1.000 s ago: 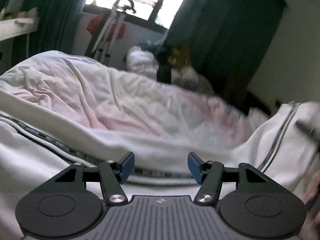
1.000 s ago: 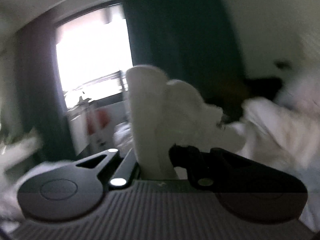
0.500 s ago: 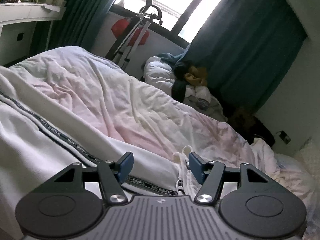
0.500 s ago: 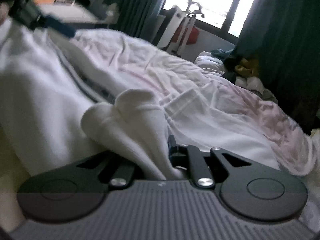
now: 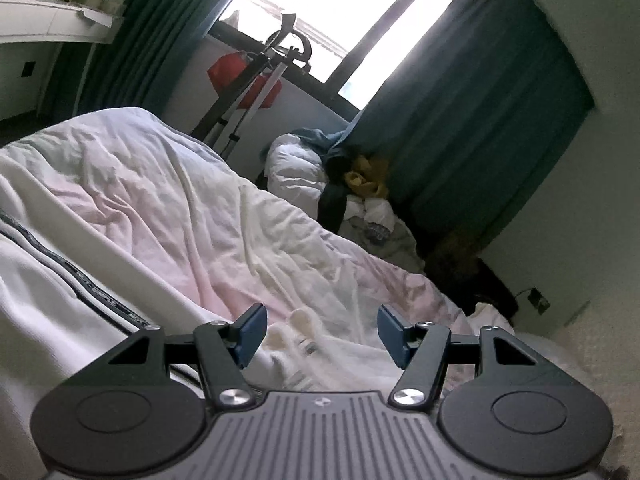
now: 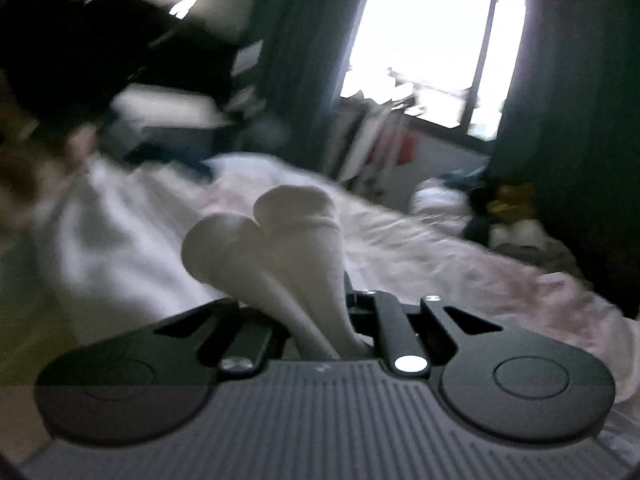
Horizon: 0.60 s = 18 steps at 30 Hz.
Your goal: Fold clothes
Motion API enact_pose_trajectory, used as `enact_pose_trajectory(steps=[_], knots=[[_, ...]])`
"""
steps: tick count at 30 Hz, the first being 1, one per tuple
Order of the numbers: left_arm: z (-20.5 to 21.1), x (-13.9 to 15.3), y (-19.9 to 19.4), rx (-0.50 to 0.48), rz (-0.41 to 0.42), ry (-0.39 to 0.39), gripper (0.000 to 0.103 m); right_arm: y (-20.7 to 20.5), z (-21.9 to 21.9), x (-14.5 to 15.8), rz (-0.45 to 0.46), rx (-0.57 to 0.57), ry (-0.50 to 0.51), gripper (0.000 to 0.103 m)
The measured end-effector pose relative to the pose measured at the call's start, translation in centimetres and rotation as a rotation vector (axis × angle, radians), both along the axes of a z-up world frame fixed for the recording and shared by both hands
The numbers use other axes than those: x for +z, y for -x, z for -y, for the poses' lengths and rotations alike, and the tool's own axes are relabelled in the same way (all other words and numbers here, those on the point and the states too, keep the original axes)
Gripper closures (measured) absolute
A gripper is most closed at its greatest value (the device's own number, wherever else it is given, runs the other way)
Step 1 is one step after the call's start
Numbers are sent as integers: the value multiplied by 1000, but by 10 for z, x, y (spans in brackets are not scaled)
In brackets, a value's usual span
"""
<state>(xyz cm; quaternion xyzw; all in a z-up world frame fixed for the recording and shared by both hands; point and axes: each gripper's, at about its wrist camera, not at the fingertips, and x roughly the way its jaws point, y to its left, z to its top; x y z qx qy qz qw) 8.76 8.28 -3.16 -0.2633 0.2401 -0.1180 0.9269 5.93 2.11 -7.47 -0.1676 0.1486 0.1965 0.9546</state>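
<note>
Daylight pours in through the window [image 5: 340, 28], blown out to plain white, and the rest of the room stays dim. The curtains [image 5: 472, 128] read nearly black-green. In the left wrist view the bedding [image 5: 192, 216] is fairly sharp, with soft shadows in its creases, and the walls bend at the rim (the lens bows everything there). The right wrist view is smeared with motion blur, worst at its left side, and its window [image 6: 436, 48] glares too.

Window [image 5: 340, 28]: bright, backlit
Curtains [image 5: 472, 128]: dark teal, both sides
Bed [image 5: 208, 216]: rumpled pale quilt
Wall [image 5: 592, 208]: plain white
</note>
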Motion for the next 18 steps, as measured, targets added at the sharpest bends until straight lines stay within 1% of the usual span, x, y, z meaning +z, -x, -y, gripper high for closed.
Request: enact_pose_trajectory(steps=[1,3,5,7,9,13,16,18], knots=[[1,0,-1,3,-10,-20,39,0,-5,-10,-55,18,16,92],[8,1,-4,8,-33,-94,39,-5,-5,-25,-168,32,10,93],[17,2,-6,-12,-40,-160,40,-11,7,-28,-248,24,-78,93],[25,2,-5,-41,-40,-197,40,-17,13,-25,-280,27,-118,93],[25,0,-5,-55,-43,-201,40,-21,15,-23,-307,18,-136,92],[25,-3,-3,-74,-49,-202,40,-19,7,-15,-323,-6,-109,91],[24,-3,-3,-79,-55,-203,39,-17,7,-7,-338,-31,-112,90],[23,-5,-3,-96,-69,-187,39,-14,8,-2,-336,-39,-114,88]])
